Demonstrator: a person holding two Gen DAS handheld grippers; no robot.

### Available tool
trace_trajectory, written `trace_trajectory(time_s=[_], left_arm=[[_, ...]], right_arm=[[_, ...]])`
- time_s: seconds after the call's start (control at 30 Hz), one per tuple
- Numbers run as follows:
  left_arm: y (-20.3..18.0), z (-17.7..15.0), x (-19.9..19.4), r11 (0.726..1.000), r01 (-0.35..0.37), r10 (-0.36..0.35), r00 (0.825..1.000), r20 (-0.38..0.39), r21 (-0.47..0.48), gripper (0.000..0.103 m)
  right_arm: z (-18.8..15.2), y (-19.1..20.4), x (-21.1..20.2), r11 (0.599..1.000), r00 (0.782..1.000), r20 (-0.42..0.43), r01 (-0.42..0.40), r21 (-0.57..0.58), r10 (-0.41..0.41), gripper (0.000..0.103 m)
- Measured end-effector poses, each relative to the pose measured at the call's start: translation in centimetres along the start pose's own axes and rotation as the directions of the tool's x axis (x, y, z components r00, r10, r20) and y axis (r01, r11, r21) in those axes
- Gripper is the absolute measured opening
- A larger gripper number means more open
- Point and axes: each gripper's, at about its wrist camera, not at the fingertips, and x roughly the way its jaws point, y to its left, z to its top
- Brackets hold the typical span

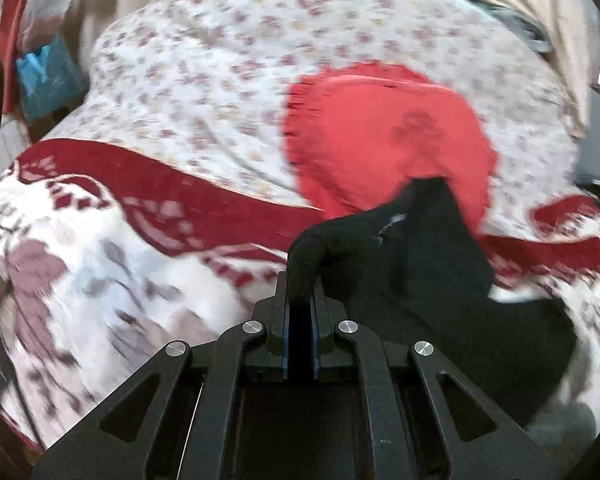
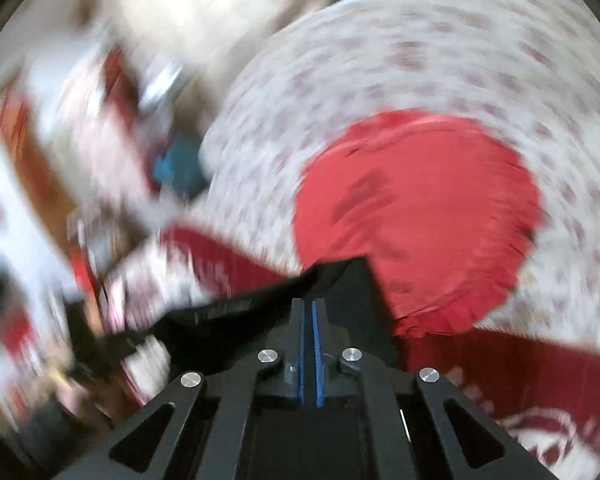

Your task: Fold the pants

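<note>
1. One pair of black pants (image 1: 420, 264) was in play, held by two grippers. One red cushion (image 1: 384, 136) with a frilled edge lay on the bed, and one blue bag (image 1: 46, 80) sat off the bed's far left side.
2. The left gripper (image 1: 301, 304) had its jaws pressed together on a rolled edge of the pants, the cloth bunched up between the blue pads.
3. The right gripper (image 2: 309, 320) had its jaws drawn nearly together; black cloth (image 2: 340, 280) rose just ahead of the tips, but blur hid whether it was truly clamped, so I cannot tell.
4. In the left wrist view the pants ran from the jaws away to the right and downward, draping over the bedding; the full long axis could not be made out.
5. The pants hung above a floral sheet (image 1: 220, 60) and a white blanket (image 1: 100, 280) with a dark red patterned border, their far tip overlapping the near edge of the cushion.
6. In the right wrist view the cushion (image 2: 416, 216) lay directly beyond the jaws; the left side was a heavy smear of white and red, too blurred to name.
</note>
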Motion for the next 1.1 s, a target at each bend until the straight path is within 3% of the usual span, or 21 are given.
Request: trace_trajectory(time_s=[0.07, 0.13, 0.2, 0.23, 0.3, 0.37, 0.43, 0.5, 0.57, 0.6, 0.67, 0.7, 0.8, 0.87, 0.97, 1.03, 1.1], left_arm=[[3.3, 0.8, 2.7, 0.993, -0.030, 0.023, 0.998, -0.061, -0.113, 0.007], [6.1, 0.7, 4.8, 0.974, -0.077, 0.053, 0.992, -0.115, -0.214, 0.013], [7.9, 0.3, 5.7, 0.950, -0.174, 0.139, 0.979, -0.148, -0.261, 0.014], [8.1, 0.1, 5.6, 0.944, -0.213, 0.180, 0.972, -0.149, -0.253, 0.014], [8.3, -0.3, 4.8, 0.939, -0.233, 0.207, 0.970, -0.123, -0.252, 0.015], [7.9, -0.7, 3.5, 0.938, -0.232, 0.216, 0.972, -0.091, -0.257, 0.015], [6.8, -1.4, 1.5, 0.948, -0.198, 0.198, 0.980, -0.027, -0.248, 0.017], [5.2, -3.2, -0.1, 0.960, -0.111, 0.115, 0.993, 0.000, -0.258, 0.024], [3.3, -5.5, -0.6, 0.964, -0.014, 0.014, 1.000, -0.004, -0.264, 0.026], [2.6, -6.3, -0.8, 0.965, 0.010, -0.012, 1.000, -0.008, -0.264, 0.026], [0.7, -8.6, -0.7, 0.958, 0.058, -0.069, 0.997, -0.027, -0.281, 0.026], [0.0, -9.7, -0.5, 0.951, 0.075, -0.091, 0.995, -0.040, -0.299, 0.026], [-1.8, -12.9, -0.2, 0.945, 0.090, -0.115, 0.991, -0.061, -0.314, 0.026], [-2.4, -14.2, 0.5, 0.939, 0.089, -0.124, 0.989, -0.083, -0.333, 0.028], [-1.9, -15.4, 0.9, 0.909, 0.129, -0.148, 0.989, -0.018, -0.396, 0.028], [-1.9, -15.9, 0.8, 0.898, 0.145, -0.155, 0.988, 0.010, -0.416, 0.028], [-2.3, -16.0, 0.8, 0.906, 0.135, -0.140, 0.990, 0.017, -0.401, 0.028]], right_arm=[[0.7, -3.3, -2.5, 0.986, 0.998, 0.051, 0.012, 0.167, -0.021, 0.002], [0.8, -5.1, -4.0, 0.973, 0.990, 0.071, 0.102, 0.206, -0.119, 0.002], [0.5, -5.6, -4.8, 0.968, 0.977, 0.081, 0.182, 0.175, -0.198, 0.002], [0.1, -5.6, -4.9, 0.971, 0.978, 0.075, 0.181, 0.157, -0.194, 0.003], [-0.6, -5.0, -3.7, 0.979, 0.983, 0.008, 0.183, 0.084, -0.185, 0.005], [-1.9, -2.8, -0.7, 0.976, 0.971, -0.099, 0.210, -0.063, -0.215, 0.006], [-3.5, -0.7, 1.8, 0.967, 0.962, -0.169, 0.185, -0.173, -0.214, 0.012], [-4.7, 1.8, 4.3, 0.949, 0.948, -0.244, 0.130, -0.286, -0.203, 0.035], [-6.1, 4.0, 6.8, 0.920, 0.929, -0.305, 0.085, -0.382, -0.212, 0.075], [-6.9, 5.1, 8.2, 0.889, 0.910, -0.329, 0.086, -0.449, -0.254, 0.078], [-8.5, 6.8, 10.5, 0.815, 0.879, -0.328, 0.108, -0.569, -0.345, 0.079], [-9.1, 7.8, 11.3, 0.782, 0.875, -0.317, 0.105, -0.614, -0.366, 0.079], [-10.9, 10.7, 11.7, 0.691, 0.901, -0.247, 0.076, -0.718, -0.356, 0.079], [-12.1, 11.7, 12.3, 0.656, 0.900, -0.237, 0.069, -0.752, -0.366, 0.079], [-12.9, 11.1, 14.6, 0.709, 0.859, -0.358, 0.009, -0.705, -0.366, 0.075], [-13.9, 11.1, 15.7, 0.694, 0.852, -0.363, 0.000, -0.720, -0.377, 0.073], [-14.5, 10.6, 17.5, 0.666, 0.837, -0.353, 0.019, -0.746, -0.419, 0.070]])
